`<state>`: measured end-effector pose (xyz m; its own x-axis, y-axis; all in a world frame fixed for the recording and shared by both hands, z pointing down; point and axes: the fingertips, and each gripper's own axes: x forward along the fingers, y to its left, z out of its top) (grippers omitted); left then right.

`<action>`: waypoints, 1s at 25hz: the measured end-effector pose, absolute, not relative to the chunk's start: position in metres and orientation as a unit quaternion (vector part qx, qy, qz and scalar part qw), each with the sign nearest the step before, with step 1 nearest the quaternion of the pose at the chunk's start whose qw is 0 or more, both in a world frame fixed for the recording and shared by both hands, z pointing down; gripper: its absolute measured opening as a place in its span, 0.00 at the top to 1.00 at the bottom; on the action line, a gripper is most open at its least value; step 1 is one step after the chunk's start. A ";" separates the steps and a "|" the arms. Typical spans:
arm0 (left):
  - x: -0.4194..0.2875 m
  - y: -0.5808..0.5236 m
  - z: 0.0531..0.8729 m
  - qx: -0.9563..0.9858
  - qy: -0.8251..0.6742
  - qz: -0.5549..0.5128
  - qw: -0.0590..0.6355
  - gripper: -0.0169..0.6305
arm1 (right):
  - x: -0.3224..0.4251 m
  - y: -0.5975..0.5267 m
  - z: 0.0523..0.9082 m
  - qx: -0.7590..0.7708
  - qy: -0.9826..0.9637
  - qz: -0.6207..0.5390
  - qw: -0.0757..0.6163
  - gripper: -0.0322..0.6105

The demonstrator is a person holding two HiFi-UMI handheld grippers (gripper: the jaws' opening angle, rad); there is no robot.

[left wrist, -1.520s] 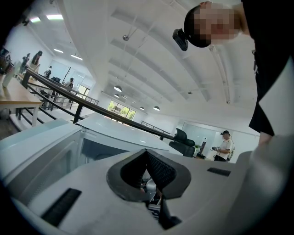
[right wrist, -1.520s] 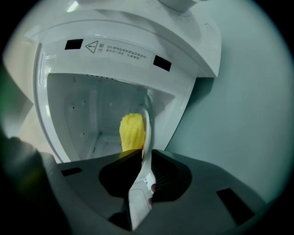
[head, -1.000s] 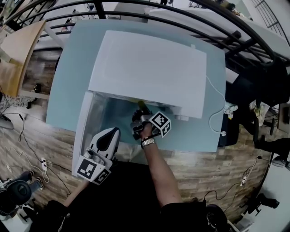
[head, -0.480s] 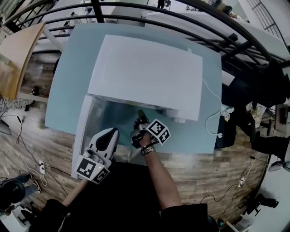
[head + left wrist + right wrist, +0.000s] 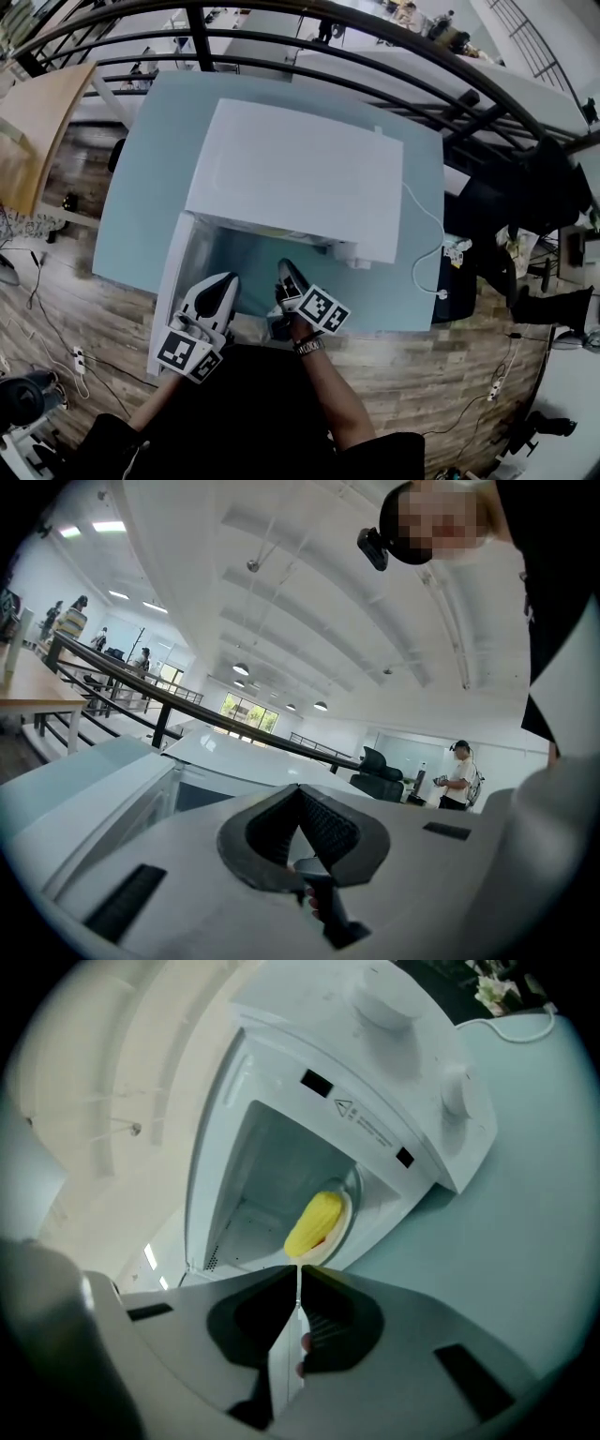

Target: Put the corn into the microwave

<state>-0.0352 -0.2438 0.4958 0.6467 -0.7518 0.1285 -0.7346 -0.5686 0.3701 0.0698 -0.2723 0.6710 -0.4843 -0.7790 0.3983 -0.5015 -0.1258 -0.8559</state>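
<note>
The white microwave [image 5: 291, 169] stands on a light blue table [image 5: 141, 141], its door [image 5: 172, 272] swung open to the left. In the right gripper view the yellow corn [image 5: 314, 1222] lies on a plate [image 5: 343, 1227] inside the open cavity. My right gripper [image 5: 298, 1274] is shut with nothing in it, just outside the opening and in front of the corn. In the head view the right gripper [image 5: 286, 274] sits at the table's near edge. My left gripper [image 5: 223, 284] is shut and empty beside the open door, pointing upward.
Two round knobs [image 5: 375, 1002] sit on the microwave's control panel. A white power cable [image 5: 427, 234] runs off the table's right side. A dark railing [image 5: 375, 28] stands behind the table. A person [image 5: 459, 775] stands far off in the room.
My right gripper has drawn back from the microwave opening toward the table's near edge. The left gripper has stayed by the door.
</note>
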 end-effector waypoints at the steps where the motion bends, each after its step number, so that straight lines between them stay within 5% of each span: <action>1: -0.036 -0.244 0.495 0.885 -0.421 -0.023 0.197 0.97 | 0.069 -0.272 0.663 -0.491 0.659 -0.557 0.121 0.91; 25: -0.017 -0.249 0.464 0.900 -0.409 -0.029 0.147 0.97 | 0.090 -0.241 0.490 -0.531 0.784 -0.303 0.107 0.92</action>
<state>-0.0167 -0.2487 0.4638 0.6642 -0.7444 0.0686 -0.7274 -0.6224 0.2888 0.0896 -0.2409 0.4904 -0.4140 -0.8971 0.1546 -0.7680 0.2530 -0.5884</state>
